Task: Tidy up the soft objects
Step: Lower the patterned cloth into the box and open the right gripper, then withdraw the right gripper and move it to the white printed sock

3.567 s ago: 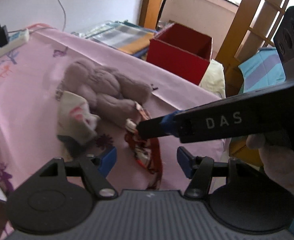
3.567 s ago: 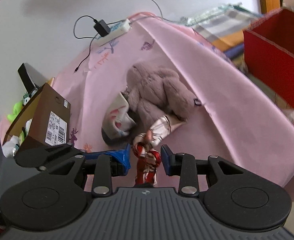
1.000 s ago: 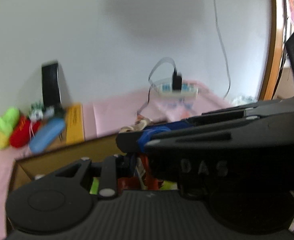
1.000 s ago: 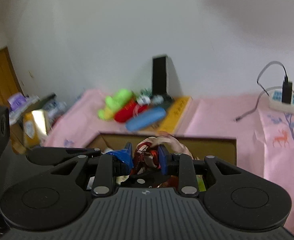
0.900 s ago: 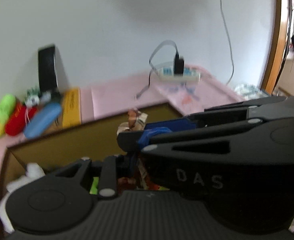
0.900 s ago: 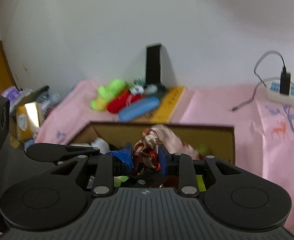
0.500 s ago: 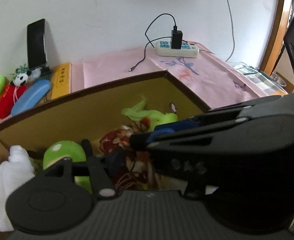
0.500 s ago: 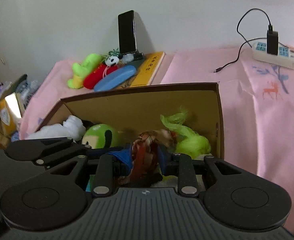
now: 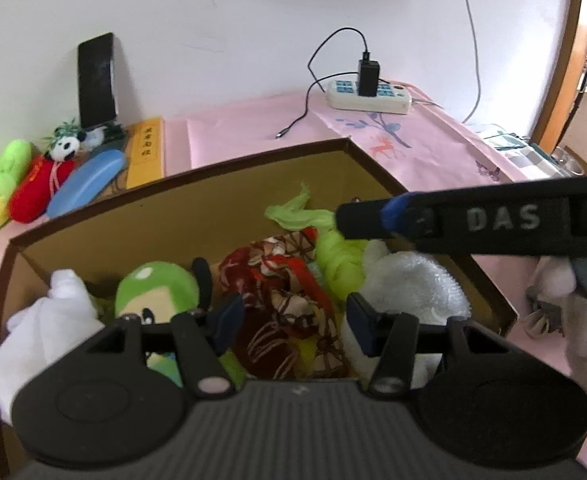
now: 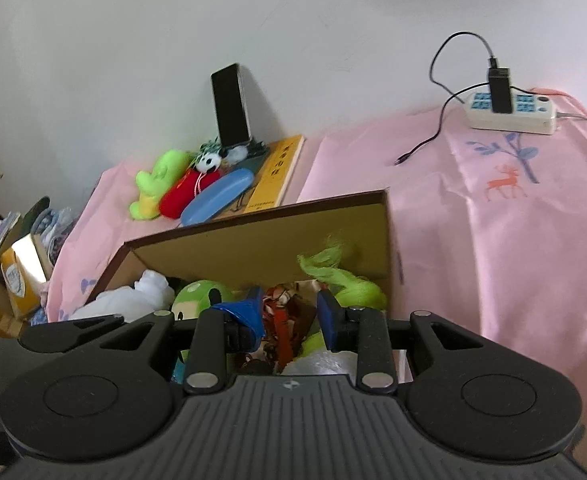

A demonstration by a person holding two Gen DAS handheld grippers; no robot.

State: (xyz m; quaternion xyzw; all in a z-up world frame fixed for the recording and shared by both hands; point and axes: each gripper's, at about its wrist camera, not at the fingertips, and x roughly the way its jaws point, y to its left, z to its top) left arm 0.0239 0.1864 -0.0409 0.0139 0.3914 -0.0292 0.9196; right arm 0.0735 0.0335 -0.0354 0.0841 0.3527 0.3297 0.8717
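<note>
With the patterned scarf (image 9: 285, 300) lying in the cardboard box (image 9: 253, 168), both the left tongs (image 9: 293, 320) and right tongs (image 10: 289, 312) gape, suggesting withdrawal for another soft item.

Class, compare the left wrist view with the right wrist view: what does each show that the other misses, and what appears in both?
Only the left wrist view shows the right gripper from the side, reaching over the box, and the fluffy white towel.

Only the right wrist view shows the clutter of packets off the bed's far end.

Both show the cardboard box, the red patterned cloth, the green plush and the power strip.
</note>
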